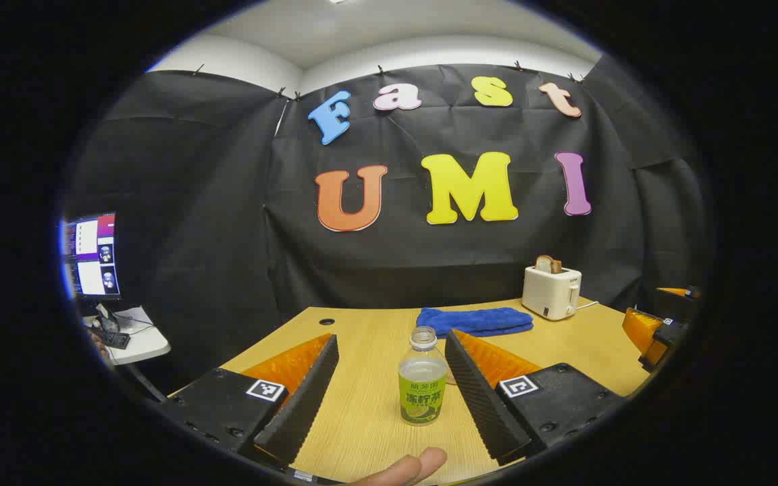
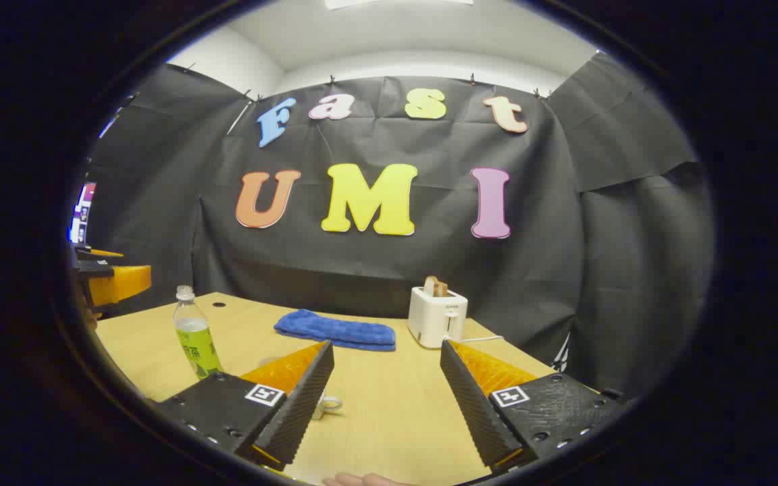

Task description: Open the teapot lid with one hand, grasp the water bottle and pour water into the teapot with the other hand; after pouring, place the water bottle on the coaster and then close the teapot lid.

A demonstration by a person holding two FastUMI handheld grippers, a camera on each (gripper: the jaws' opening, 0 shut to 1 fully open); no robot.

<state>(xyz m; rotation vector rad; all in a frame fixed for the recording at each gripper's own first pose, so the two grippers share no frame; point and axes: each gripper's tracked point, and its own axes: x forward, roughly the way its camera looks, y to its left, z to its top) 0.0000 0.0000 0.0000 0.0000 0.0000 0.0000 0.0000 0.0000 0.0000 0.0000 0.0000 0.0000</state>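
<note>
Sitting at the bottom of it all is the big wooden desk (image 1: pixel 375 418), and it holds everything else. Far back on it stands a white toaster (image 1: pixel 551 291) with a slice of bread (image 1: pixel 548 264) poking out of the top. Just beside the toaster lies a blue cloth (image 1: pixel 475 320), folded flat.

In the left gripper view, the left claw (image 1: pixel 392 398) is wide open. The water bottle (image 1: pixel 422 378) stands upright on the desk between its two fingers, and neither finger touches it. The bottle has a green label and no cap on top.

In the right gripper view, the right claw (image 2: pixel 383 398) is wide open too, with nothing in it. The same bottle stands off to its left, well apart. A small white handle (image 2: pixel 330 404) peeks out just behind this claw's left finger, and I cannot tell what it belongs to.

A fingertip (image 1: pixel 408 468) shows at the very bottom of the left gripper view.
</note>
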